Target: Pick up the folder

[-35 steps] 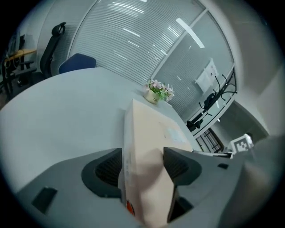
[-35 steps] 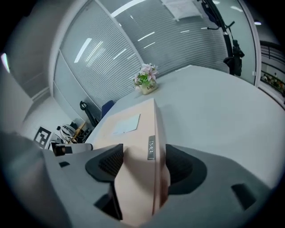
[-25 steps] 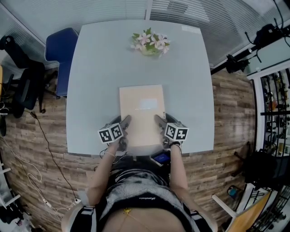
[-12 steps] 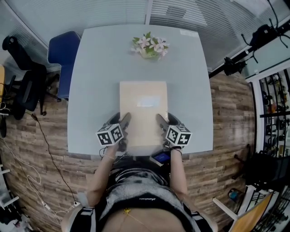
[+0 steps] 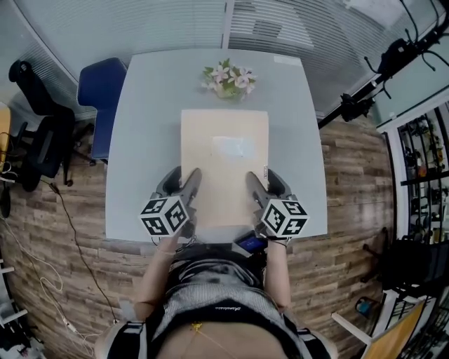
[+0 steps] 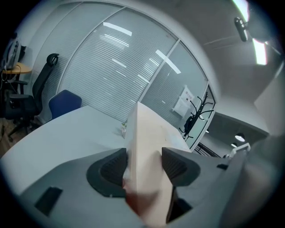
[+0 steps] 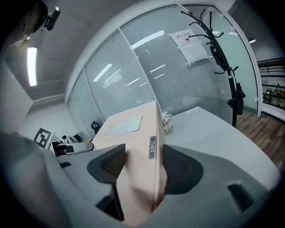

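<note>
Pale grey-blue table (image 5: 140,140), smooth and matte, corners rounded. Glass wall with slatted blinds (image 5: 140,21) runs behind its far edge. Wood-plank floor (image 5: 358,175) lies open on the right. On the left the room is tighter: blue chair (image 5: 98,91) pushed against the table's left edge, black office chair (image 5: 38,133) just beyond it.

Folder (image 5: 224,168): flat tan rectangle, card-like and stiff, with a paler rectangular patch (image 5: 231,146) on its cover and a small metal tag (image 7: 152,148) on its right edge. It is held roughly level over the table's near middle and, in the gripper views, appears raised off the surface. Its far edge is just short of the flowers (image 5: 228,76), a small pink-and-white bunch near the far edge of the table. Bare table on both sides of the folder.

Left gripper (image 5: 182,181): jaws clamped on the folder's left edge near the near corner, ribbed black pads pressing on both faces.

Right gripper (image 5: 264,184): jaws clamped the same way on the right edge, just behind the tag.

2 marker cubes (image 5: 165,215) ride over the table's near edge.
</note>
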